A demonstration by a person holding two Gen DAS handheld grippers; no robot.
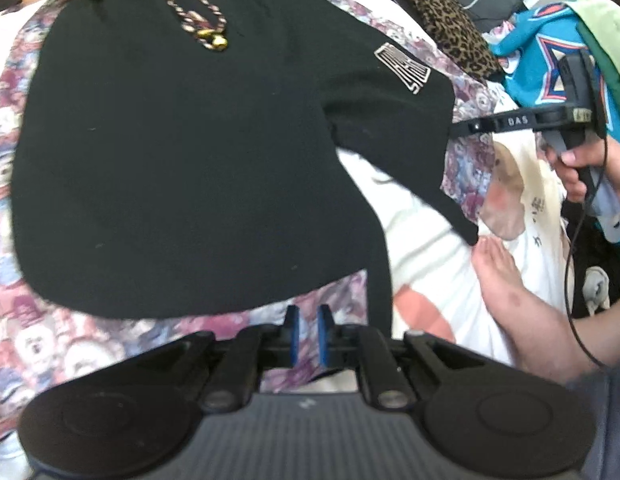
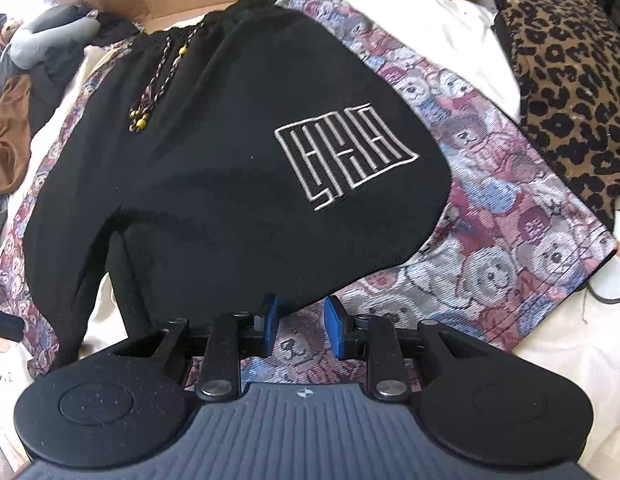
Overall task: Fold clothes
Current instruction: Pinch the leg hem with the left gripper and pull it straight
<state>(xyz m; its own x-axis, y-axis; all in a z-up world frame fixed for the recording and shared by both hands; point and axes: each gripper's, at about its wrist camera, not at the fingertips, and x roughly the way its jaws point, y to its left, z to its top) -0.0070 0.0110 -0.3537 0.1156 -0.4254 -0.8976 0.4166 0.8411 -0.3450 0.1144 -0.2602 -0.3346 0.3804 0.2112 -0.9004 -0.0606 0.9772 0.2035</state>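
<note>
So far the black shorts [image 2: 214, 184] lie spread flat and unfolded on the bear blanket [image 2: 501, 256], with the left tool [image 1: 308, 334] narrowly apart and empty at the near hem, the right tool [image 2: 301, 330] apart beside its right leg.

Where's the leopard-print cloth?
The leopard-print cloth lies at the upper right in both views, just past the bear-print blanket's right edge, apart from the black garment.
</note>
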